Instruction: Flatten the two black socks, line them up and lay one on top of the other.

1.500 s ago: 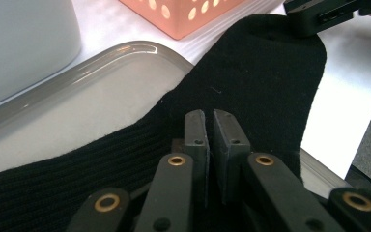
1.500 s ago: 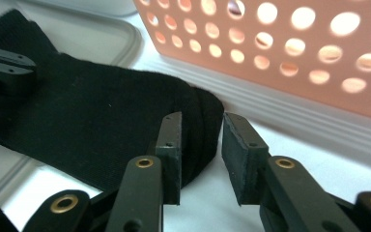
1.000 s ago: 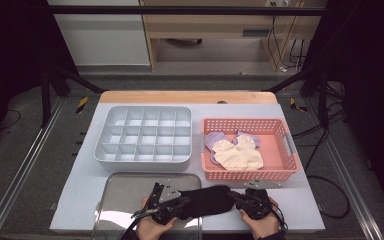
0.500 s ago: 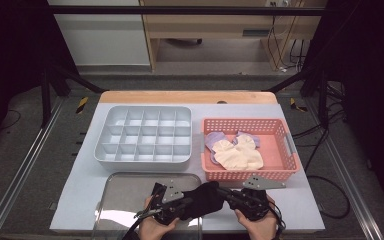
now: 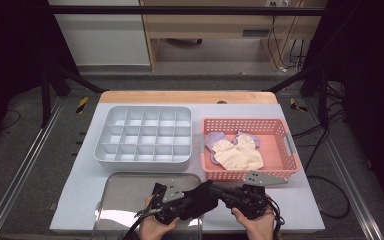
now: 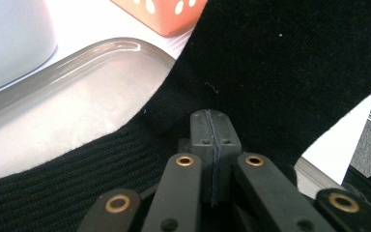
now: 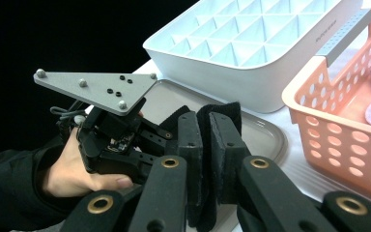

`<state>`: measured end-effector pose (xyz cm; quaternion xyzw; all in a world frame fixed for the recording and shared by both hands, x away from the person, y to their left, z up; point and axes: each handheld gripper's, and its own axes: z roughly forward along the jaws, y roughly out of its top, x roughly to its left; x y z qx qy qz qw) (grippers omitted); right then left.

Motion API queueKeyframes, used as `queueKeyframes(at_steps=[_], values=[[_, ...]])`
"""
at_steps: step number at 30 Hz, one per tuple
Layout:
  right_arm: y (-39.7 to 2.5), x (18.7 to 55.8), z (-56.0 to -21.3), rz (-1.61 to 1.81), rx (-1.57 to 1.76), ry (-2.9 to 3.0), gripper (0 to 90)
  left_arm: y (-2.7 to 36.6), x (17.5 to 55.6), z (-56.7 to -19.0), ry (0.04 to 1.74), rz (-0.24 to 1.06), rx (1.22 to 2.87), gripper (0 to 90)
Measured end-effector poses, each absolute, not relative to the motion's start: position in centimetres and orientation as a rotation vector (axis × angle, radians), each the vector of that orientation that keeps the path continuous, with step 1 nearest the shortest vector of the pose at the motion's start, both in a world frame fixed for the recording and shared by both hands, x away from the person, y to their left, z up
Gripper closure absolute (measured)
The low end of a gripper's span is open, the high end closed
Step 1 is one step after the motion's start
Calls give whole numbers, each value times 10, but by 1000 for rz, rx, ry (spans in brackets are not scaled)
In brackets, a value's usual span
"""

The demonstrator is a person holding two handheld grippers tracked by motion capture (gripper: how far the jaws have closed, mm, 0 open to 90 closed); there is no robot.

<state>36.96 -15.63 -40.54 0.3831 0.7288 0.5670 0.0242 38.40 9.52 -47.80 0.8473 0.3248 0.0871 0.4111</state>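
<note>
Black sock (image 5: 199, 199) hangs stretched between the two grippers just above the metal tray (image 5: 125, 192) at the table's near edge, likely held taut for folding. Left gripper (image 6: 211, 126) and right gripper (image 7: 203, 140) each have jaws clamped on its fabric. Farther back sit a grey divided organizer (image 5: 145, 135) and pink basket (image 5: 285, 145) of pale socks (image 5: 237, 154), on the white table (image 5: 80, 180) above dark floor.

grey divider tray (image 5: 144, 135) | pink basket (image 5: 280, 131) holding cloths (image 5: 236, 152)
</note>
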Motion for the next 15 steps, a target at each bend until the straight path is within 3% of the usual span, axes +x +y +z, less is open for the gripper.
queueKeyframes(at_steps=[7,15], values=[[-159,372,-408,1731,1195,2234,845,110,384,-464,842,245,2087,877],[-162,373,-410,1688,1211,2215,844,167,390,-448,939,365,2019,882]])
